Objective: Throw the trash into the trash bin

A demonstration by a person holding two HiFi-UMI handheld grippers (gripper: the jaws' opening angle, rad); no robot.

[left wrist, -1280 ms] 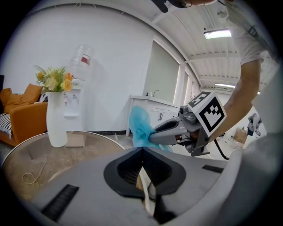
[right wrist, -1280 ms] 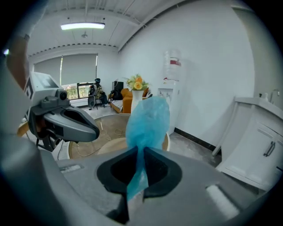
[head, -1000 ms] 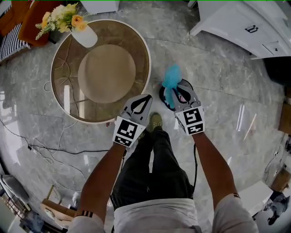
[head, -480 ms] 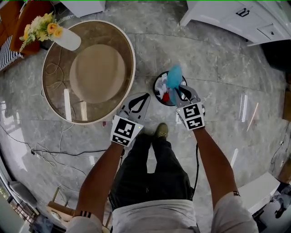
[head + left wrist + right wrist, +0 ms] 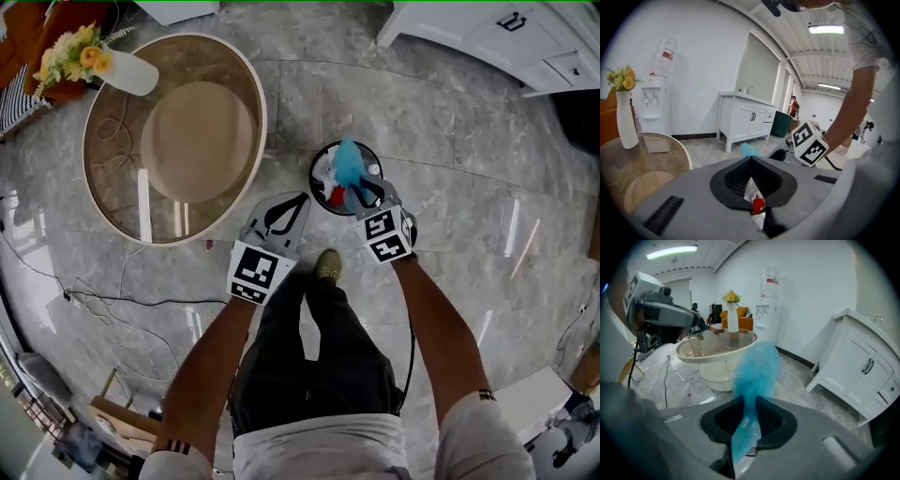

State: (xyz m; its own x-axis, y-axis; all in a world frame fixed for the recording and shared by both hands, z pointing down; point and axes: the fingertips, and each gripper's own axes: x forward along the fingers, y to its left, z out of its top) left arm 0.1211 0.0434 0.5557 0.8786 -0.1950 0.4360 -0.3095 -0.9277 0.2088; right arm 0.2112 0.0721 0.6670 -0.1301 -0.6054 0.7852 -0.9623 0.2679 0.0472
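Above the trash bin's (image 5: pixel 314 174) near rim, the right gripper's (image 5: pixel 362 193) 2 jaws, which have just been opening, lightly pinch the blue bag (image 5: pixel 757 366). Its long axis points straight out along them, hiding the bin's contents. The left gripper (image 5: pixel 302 202) is closed on what seems a white-and-red scrap (image 5: pixel 754 199), mostly hidden.

Bright, even indoor light. Sources: ceiling strip lamp (image 5: pixel 826 29), upper right of the left gripper view; second strip lamp (image 5: pixel 670 251), upper left of the right gripper view. Polished floor (image 5: pixel 450 141) carries white glare streaks at right and lower left of the head view; glass worktop (image 5: pixel 143 202) likewise. Shadows faint. Strong fisheye bowing; black corners in both gripper views. Close foreground soft: blue bag (image 5: pixel 757 366), wrapper (image 5: pixel 752 194).
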